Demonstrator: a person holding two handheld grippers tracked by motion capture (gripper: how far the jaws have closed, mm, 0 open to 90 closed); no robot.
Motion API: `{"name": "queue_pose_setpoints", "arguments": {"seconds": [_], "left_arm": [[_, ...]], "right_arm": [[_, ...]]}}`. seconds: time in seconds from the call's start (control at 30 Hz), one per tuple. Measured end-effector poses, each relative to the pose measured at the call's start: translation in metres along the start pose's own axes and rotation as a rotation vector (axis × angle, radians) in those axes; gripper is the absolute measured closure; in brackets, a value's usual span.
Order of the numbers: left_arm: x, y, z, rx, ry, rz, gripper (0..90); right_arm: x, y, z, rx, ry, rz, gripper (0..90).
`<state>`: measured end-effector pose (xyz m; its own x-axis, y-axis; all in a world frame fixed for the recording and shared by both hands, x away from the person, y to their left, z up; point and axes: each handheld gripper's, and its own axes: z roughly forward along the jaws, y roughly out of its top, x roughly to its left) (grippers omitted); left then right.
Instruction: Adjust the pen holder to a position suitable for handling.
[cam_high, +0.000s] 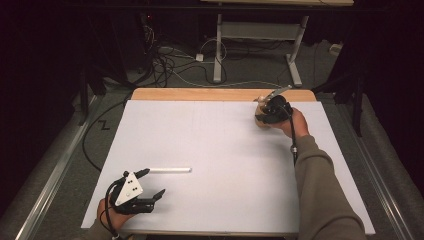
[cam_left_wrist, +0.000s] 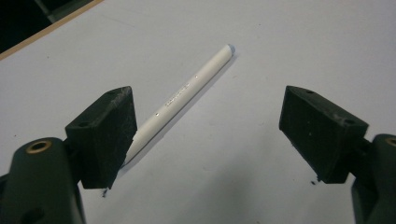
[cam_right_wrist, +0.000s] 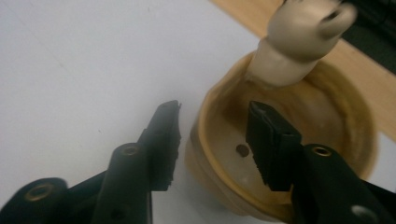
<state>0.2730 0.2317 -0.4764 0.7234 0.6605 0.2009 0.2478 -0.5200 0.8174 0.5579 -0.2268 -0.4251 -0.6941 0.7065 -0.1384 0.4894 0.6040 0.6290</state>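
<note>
The wooden bowl (cam_right_wrist: 280, 154) sits near the tabletop's far right corner. The right gripper (cam_right_wrist: 212, 135) straddles its rim with partly open jaws, 1 inside, 1 outside. The left gripper (cam_left_wrist: 205, 135) gapes wide near the front left corner beside a white tube (cam_left_wrist: 187, 91).

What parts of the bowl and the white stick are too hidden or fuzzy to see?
- Wooden bowl, high view: mostly covered by the right tongs and hand.
- Bowl, right gripper view: near rim cut off by the bottom edge; whether the pads already press its wall is unclear.
- Pale piece standing in it: blurred, top cut off.
- White stick, left gripper view: near end hidden behind one pad; print too small.
</note>
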Motion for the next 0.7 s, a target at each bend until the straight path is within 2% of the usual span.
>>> {"name": "queue_pose_setpoints", "arguments": {"seconds": [0.07, 0.13, 0.43, 0.6, 0.63, 0.67, 0.7], "left_arm": [[-0.001, 0.000, 0.001, 0.003, -0.005, 0.001, 18.2], [-0.001, 0.000, 0.001, 0.002, -0.005, 0.003, 18.2], [-0.001, 0.000, 0.002, 0.004, -0.013, 0.010, 18.2], [-0.001, 0.000, 0.002, 0.006, -0.015, 0.014, 18.3], [-0.001, 0.000, 0.002, 0.008, -0.016, 0.016, 18.2], [-0.001, 0.000, 0.002, 0.009, -0.018, 0.017, 18.2], [-0.002, 0.000, 0.002, 0.012, -0.018, 0.021, 18.3]], "right_arm": [[-0.001, 0.000, 0.006, 0.020, 0.013, 0.006, 64.0], [-0.003, 0.001, 0.010, 0.005, 0.045, 0.015, 70.9], [0.002, 0.008, 0.008, 0.065, 0.050, 0.001, 77.6], [0.016, 0.011, 0.005, 0.080, 0.089, 0.016, 79.1], [0.019, 0.012, 0.005, 0.077, 0.093, 0.005, 79.3], [0.025, 0.013, 0.004, 0.086, 0.095, 0.024, 79.4], [0.029, 0.014, 0.004, 0.081, 0.108, 0.010, 79.7]]}}
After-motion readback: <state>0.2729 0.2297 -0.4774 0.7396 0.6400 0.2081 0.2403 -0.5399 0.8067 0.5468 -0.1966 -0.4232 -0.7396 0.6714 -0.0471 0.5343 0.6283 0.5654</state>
